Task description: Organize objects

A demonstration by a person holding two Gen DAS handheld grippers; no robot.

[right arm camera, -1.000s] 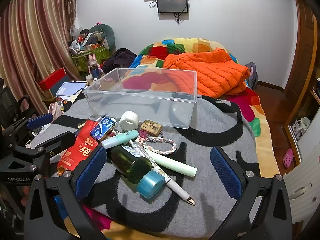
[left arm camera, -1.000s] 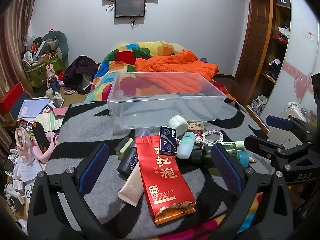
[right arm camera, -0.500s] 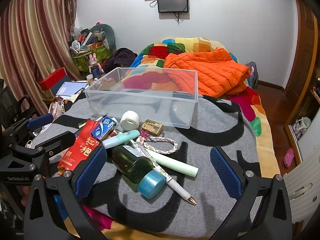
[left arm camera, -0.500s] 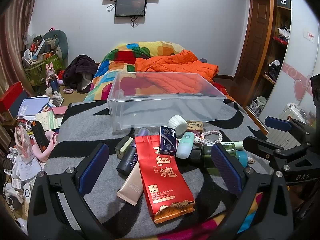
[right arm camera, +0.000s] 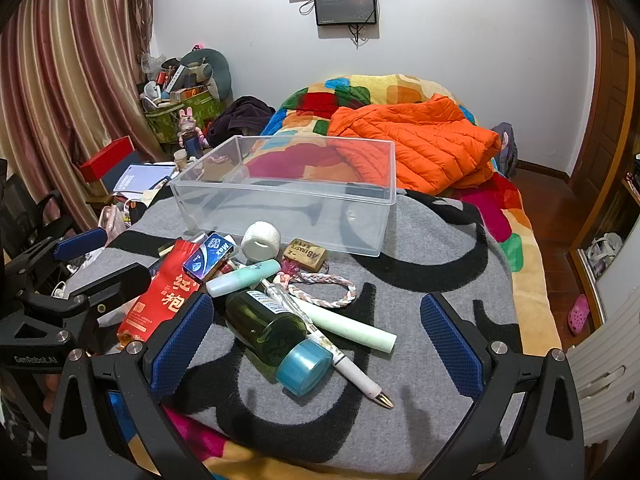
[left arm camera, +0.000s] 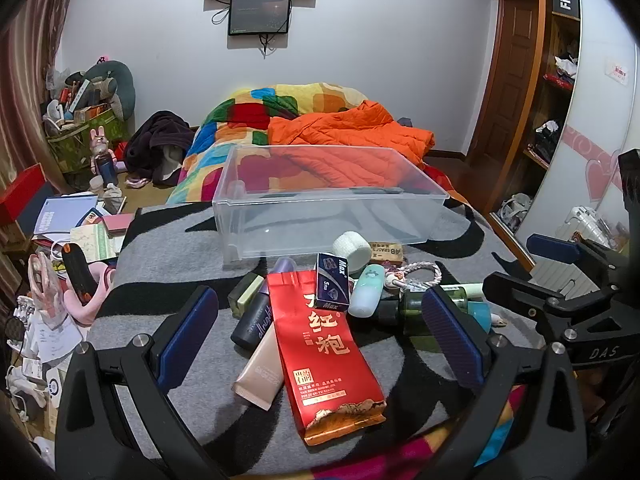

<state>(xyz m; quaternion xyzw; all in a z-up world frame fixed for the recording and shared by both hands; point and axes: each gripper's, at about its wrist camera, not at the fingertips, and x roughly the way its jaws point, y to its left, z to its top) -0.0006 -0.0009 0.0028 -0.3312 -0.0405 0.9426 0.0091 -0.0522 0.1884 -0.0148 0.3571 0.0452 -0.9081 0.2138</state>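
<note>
Two handheld grippers hover over a bed covered by a grey and black blanket. The largest thing on it is a clear plastic bin, sitting toward the far side with nothing visible inside. In front of the bin lies a loose pile of small items. A red foil tea packet lies flat nearest the left gripper, whose jaws are spread wide on either side of it, touching nothing. A beige tube pokes out from under the packet's left edge. A small blue box rests on the packet's far end. To the right, a dark green bottle with a teal cap lies on its side between the wide-spread jaws of the right gripper, which also holds nothing. A pen lies across the bottle, possibly resting on it. Beyond are a pale green tube, a white tape roll and a braided cord.
</note>
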